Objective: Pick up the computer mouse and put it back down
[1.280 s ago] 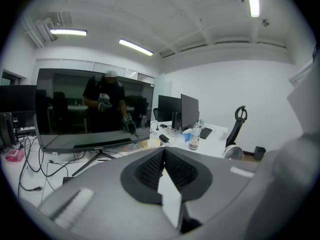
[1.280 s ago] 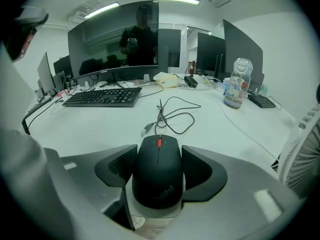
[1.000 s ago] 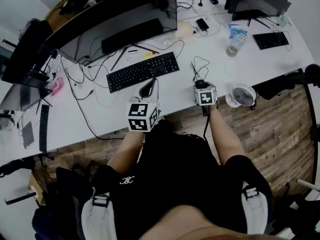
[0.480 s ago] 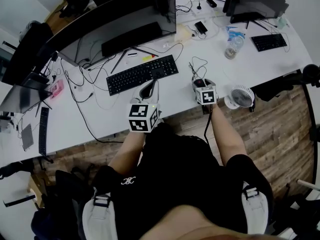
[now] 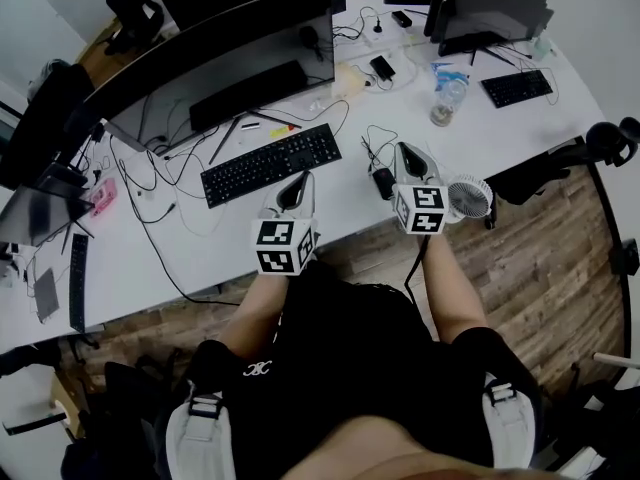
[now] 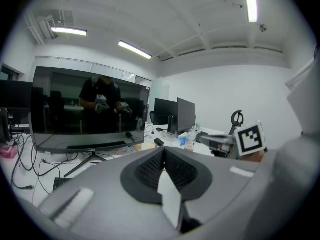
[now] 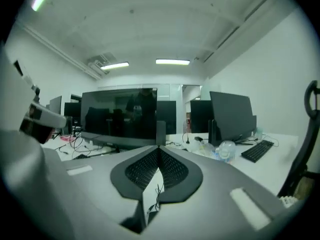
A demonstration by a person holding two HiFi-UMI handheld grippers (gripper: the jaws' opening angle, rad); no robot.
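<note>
The black computer mouse [image 5: 383, 182] lies on the white desk [image 5: 200, 238] near its front edge, its thin cable looping behind it. My right gripper [image 5: 403, 150] hangs just right of the mouse and above it, apart from it. Its jaws are shut with nothing between them, and its pads meet in the right gripper view [image 7: 159, 151]. The mouse is hidden in that view. My left gripper [image 5: 297, 180] hovers over the desk edge in front of the keyboard, shut and empty [image 6: 164, 151].
A black keyboard [image 5: 270, 151] lies left of the mouse, with a wide monitor [image 5: 220, 53] behind it. A small white fan [image 5: 470, 196] stands right of my right gripper. A water bottle [image 5: 445, 93], a phone [image 5: 381, 67] and a second keyboard [image 5: 516, 87] sit farther back.
My right gripper has lifted off the mouse and shifted slightly right, so the mouse now shows bare on the desk. The left gripper has hardly moved.
</note>
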